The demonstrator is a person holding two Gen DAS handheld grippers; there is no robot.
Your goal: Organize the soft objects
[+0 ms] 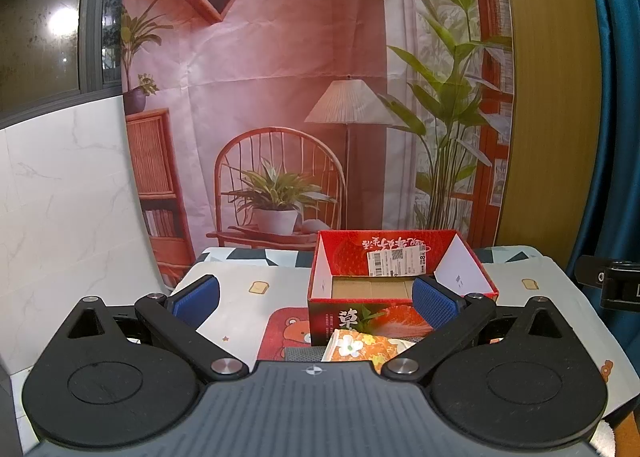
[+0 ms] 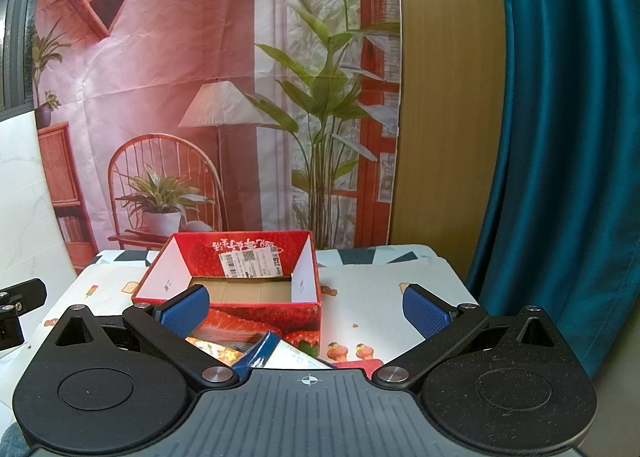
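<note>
Printed backdrop of a furnished room was hung behind the table; white marble-look wall panel and dark window were seen left, teal curtain right.

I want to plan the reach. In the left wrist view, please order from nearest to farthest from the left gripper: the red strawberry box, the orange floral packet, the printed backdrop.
1. orange floral packet, just below and between the open fingers of the left gripper
2. red strawberry box, behind the packet, right of centre
3. printed backdrop, hanging beyond the table's far edge
</note>
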